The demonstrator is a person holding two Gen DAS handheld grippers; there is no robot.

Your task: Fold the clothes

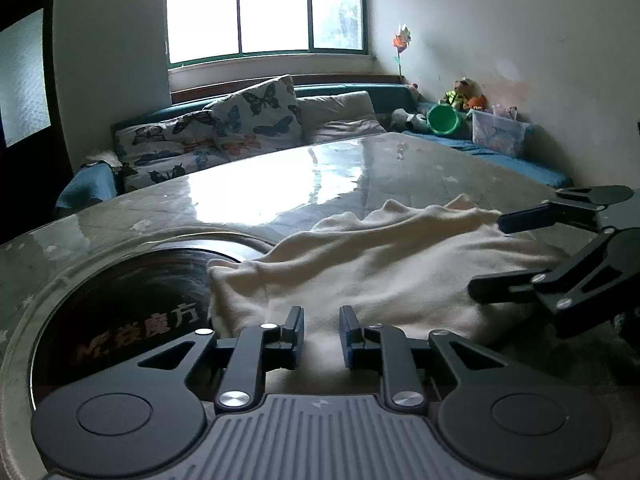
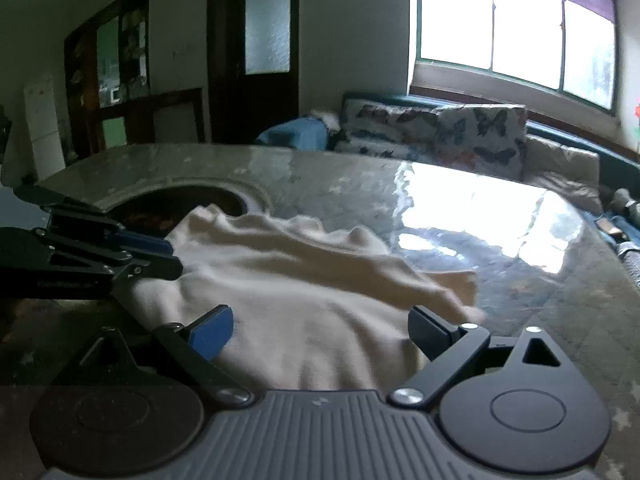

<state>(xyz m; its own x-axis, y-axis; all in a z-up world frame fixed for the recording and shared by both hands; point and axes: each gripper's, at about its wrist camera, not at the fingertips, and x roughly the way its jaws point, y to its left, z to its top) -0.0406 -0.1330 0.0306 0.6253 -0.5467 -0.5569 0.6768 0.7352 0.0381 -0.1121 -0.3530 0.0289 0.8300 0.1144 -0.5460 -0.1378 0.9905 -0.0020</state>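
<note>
A cream garment [image 1: 380, 264] lies rumpled on the glossy stone table [image 1: 248, 196]; it also shows in the right wrist view [image 2: 304, 280]. My left gripper [image 1: 321, 334] sits over the garment's near edge with its jaws a small gap apart, nothing pinched between them. In the right wrist view it [image 2: 168, 256] reaches in from the left, jaws nearly together at the cloth's edge. My right gripper [image 2: 320, 332] is wide open over the garment's near part. In the left wrist view it [image 1: 486, 256] enters from the right, open above the cloth.
A round dark inset [image 1: 132, 312] with gold lettering sits in the table left of the garment, partly under it. Behind the table is a bench with butterfly cushions [image 1: 256, 116], a green bucket [image 1: 442, 120], toys and a clear box [image 1: 498, 130]. Dark doors [image 2: 256, 48] stand at the back.
</note>
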